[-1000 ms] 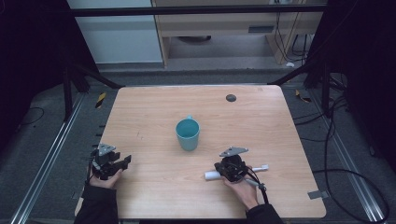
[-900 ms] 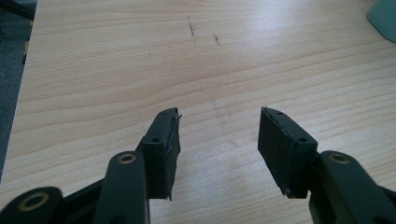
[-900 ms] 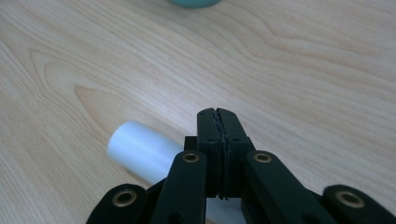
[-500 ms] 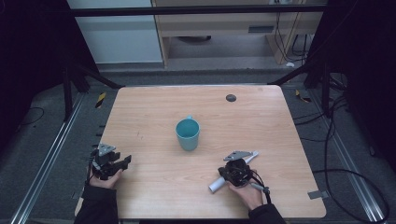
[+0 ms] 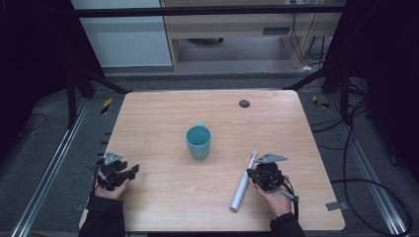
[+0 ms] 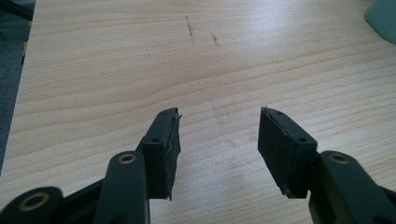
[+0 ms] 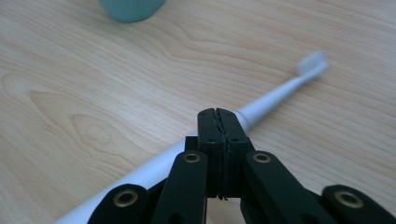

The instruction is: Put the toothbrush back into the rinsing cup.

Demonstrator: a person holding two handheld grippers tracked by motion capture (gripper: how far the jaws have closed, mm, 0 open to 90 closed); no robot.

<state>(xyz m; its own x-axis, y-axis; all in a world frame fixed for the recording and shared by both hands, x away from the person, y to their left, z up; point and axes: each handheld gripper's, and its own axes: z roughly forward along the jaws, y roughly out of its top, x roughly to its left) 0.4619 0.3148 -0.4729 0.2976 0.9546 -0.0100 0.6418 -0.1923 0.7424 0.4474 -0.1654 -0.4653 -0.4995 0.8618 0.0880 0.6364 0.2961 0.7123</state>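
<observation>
- A white electric toothbrush (image 5: 242,185) is seen lying flat on the wooden counter (image 5: 163,113), near its front right part, with the bristle head pointing away from the person and the handle end pointing toward the front edge.
- The right tool (image 5: 258,174) is held just beside the toothbrush, at its right, about at the middle of its length; in the right gripper view the two black jaws are pressed together with nothing between them, and the toothbrush (image 7: 261,109) is seen passing behind and below their tips.
- Whether the closed tips touch the toothbrush cannot be told.
- A teal cup (image 5: 198,141) is seen standing upright near the middle of the counter, apart from the brush head.
- The left tool (image 5: 132,170) is held at the front left of the counter, well apart from cup and toothbrush; in the left gripper view its jaws are spread wide over bare wood, with nothing between them.
- A small dark round spot (image 5: 244,103) is seen near the far edge of the counter.
</observation>
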